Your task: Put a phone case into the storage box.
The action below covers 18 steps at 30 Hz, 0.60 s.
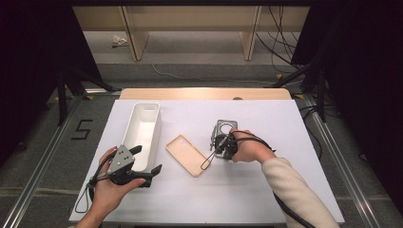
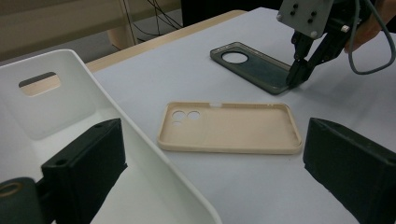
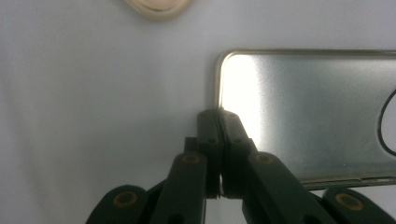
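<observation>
Right gripper (image 3: 219,122) pinches the dark phone case (image 3: 308,112) at its corner edge

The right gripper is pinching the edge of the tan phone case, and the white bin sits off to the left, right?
Not quite. The right gripper is pinching the edge of the dark phone case, as the left gripper view shows. The tan phone case lies untouched, and the white bin does sit off to the left.

A beige phone case (image 2: 229,127) lies flat on the counter (image 2: 187,79) between two wide-apart black jaws, a white bin (image 2: 70,93) at left; beyond, another hand-held gripper (image 2: 296,77) pinches a dark phone case (image 2: 254,65).
</observation>
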Motion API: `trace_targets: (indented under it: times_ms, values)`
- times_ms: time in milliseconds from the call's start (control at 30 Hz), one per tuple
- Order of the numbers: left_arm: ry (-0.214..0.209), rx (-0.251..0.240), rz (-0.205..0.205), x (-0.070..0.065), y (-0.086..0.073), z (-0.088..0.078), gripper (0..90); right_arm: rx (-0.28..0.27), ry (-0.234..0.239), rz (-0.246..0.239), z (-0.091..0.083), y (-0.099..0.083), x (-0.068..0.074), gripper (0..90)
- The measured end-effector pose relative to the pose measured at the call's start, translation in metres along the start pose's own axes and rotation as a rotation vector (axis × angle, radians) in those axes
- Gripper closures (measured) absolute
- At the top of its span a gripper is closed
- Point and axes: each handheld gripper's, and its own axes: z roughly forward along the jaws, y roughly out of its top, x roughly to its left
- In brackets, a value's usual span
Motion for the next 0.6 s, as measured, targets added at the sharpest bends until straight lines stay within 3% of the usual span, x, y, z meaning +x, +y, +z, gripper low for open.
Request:
trace_targets:
  times_ms: [167, 267, 433, 500, 600]
  values:
    - [0.002, -0.001, -0.003, 0.000, 0.000, 0.000, 5.0, -0.043, 0.012, 0.030, -0.006, -0.004, -0.001, 88.9]
    - [0.003, -0.003, -0.003, 0.000, 0.000, 0.000, 5.0, -0.108, 0.023, 0.053, -0.011, -0.010, -0.002, 89.0]
    - [0.002, -0.003, -0.003, 0.000, 0.000, 0.000, 5.0, -0.158, 0.038, 0.085, -0.015, -0.017, -0.001, 89.0]
    - [0.003, -0.004, -0.004, 0.000, 0.000, 0.000, 5.0, -0.210, 0.061, 0.125, -0.017, -0.022, 0.000, 89.1]
    - [0.004, -0.005, -0.005, 0.000, 0.000, 0.000, 5.0, -0.254, 0.066, 0.148, -0.018, -0.028, 0.000, 89.2]
